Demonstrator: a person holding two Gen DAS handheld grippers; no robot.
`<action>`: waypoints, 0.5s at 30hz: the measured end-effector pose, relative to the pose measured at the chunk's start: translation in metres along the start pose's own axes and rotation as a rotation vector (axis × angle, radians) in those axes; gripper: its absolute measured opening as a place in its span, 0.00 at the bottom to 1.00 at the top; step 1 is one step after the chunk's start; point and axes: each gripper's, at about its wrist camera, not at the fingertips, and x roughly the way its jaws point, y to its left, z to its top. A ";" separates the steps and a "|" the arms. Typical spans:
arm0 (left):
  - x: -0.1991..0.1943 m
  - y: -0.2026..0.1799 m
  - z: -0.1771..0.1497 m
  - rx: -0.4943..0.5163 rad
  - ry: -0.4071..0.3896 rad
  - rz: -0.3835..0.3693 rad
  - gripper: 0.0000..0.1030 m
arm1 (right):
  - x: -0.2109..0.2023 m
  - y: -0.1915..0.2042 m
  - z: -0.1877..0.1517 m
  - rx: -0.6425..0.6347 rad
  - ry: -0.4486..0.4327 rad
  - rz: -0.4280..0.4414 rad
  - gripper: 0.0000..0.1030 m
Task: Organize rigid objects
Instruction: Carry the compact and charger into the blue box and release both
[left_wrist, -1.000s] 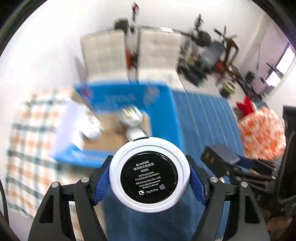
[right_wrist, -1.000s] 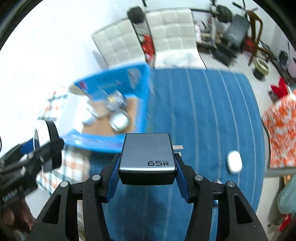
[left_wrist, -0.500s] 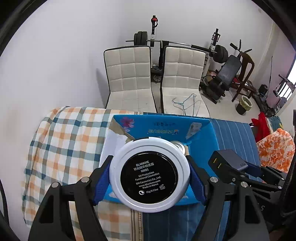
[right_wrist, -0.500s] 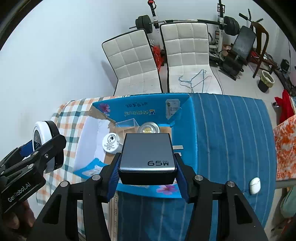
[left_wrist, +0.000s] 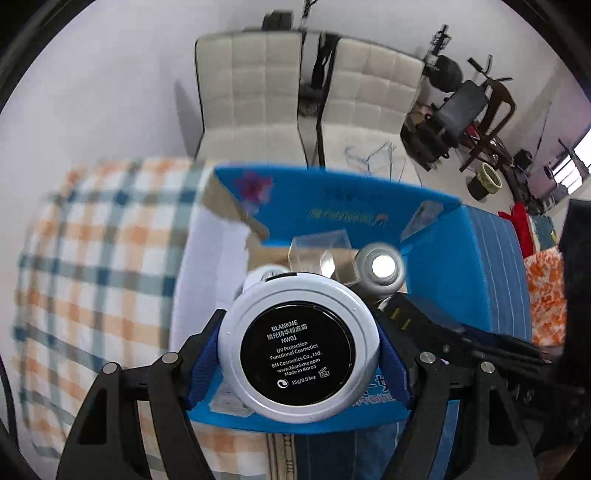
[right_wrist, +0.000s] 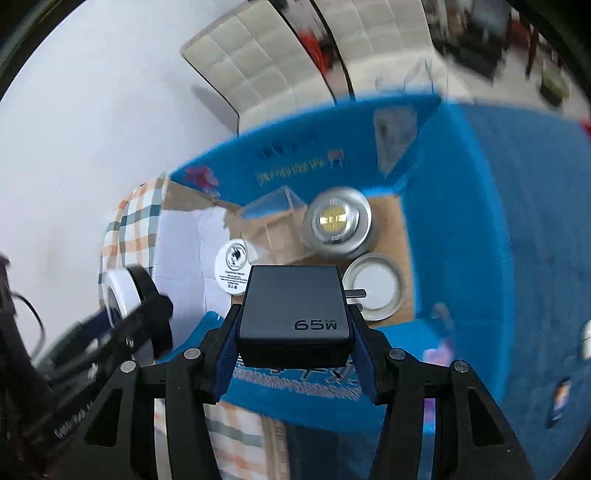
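A plain white wall (left_wrist: 92, 92) is seen at the back and left. Two cream quilted chairs (left_wrist: 255, 96) are set side by side against it, with a wire hanger (left_wrist: 369, 157) lying on the right-hand seat. Black gym equipment (left_wrist: 458, 110) and a brown wooden chair (left_wrist: 498, 107) are crowded at the right, near a round bin (left_wrist: 485, 179). Daylight is admitted through a window (left_wrist: 576, 170) at the far right. A checked cloth (left_wrist: 92, 258) and a blue striped cloth (left_wrist: 495, 258) are spread in the foreground.
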 end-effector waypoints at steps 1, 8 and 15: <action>0.010 0.004 0.000 -0.007 0.021 -0.005 0.71 | 0.012 -0.006 0.002 0.023 0.029 0.019 0.55; 0.060 0.017 -0.006 -0.032 0.135 -0.043 0.71 | 0.073 -0.019 0.001 0.036 0.114 -0.041 0.55; 0.080 0.037 -0.006 -0.103 0.217 -0.095 0.71 | 0.090 -0.013 0.005 0.017 0.118 -0.047 0.55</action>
